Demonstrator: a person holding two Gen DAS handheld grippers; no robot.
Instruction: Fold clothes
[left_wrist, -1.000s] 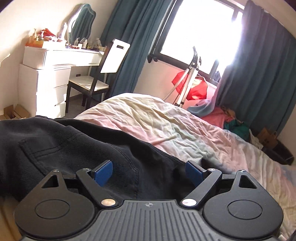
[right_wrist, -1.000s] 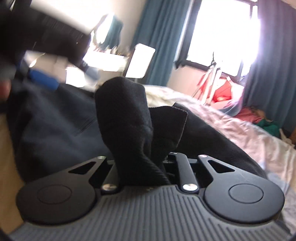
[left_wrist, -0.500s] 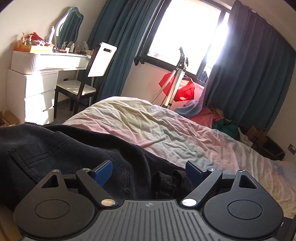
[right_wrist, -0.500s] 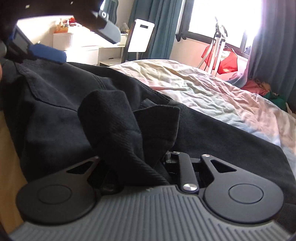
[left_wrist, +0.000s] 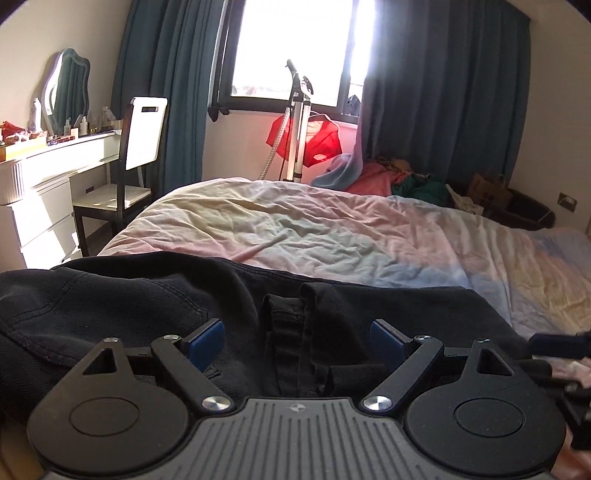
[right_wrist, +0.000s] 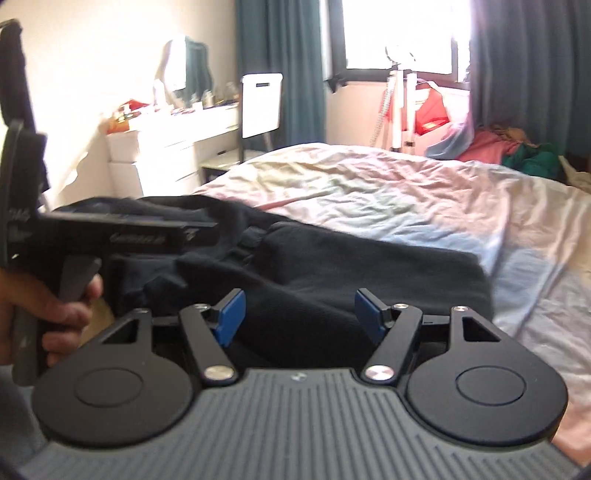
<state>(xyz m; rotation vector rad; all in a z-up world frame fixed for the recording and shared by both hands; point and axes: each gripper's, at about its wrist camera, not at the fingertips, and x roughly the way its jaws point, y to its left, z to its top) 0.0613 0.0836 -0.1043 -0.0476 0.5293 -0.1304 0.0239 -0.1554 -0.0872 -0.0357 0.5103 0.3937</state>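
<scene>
Left claw (left_wrist: 297, 341) wide open, blue pads (left_wrist: 205, 339) apart, nothing gripped; it hovers low over black trousers (left_wrist: 147, 306) w/ a bunched fold of hem or waistband between the pads but not touching either. Right claw (right_wrist: 297, 314) also wide open, empty, pads (right_wrist: 231, 314) spread above the same trousers (right_wrist: 332, 266). In right view, left hand (right_wrist: 44, 314) grips the other tool's handle at far left, its body stretching across the trousers' near-left part. Trousers lie on the near end of the bed (left_wrist: 332, 229), folded into a broad dark slab; far edge runs roughly straight across, right edge ends in a rounded corner (right_wrist: 480, 280) w/ bare sheet beyond. Left edge hangs near the bed's side; can't tell if it overhangs. Past the trousers the crumpled pastel sheet is open bed, room to the right and far side. Left of bed: chair (left_wrist: 136, 158) tucked at a white dresser (left_wrist: 48, 173) w/ mirror (left_wrist: 68, 92). Far end: stand (left_wrist: 299, 122) w/ red garment (left_wrist: 317, 138) below window (left_wrist: 291, 48), clothes pile (left_wrist: 391, 177) just right of it, dark curtains (left_wrist: 443, 92) either side.
</scene>
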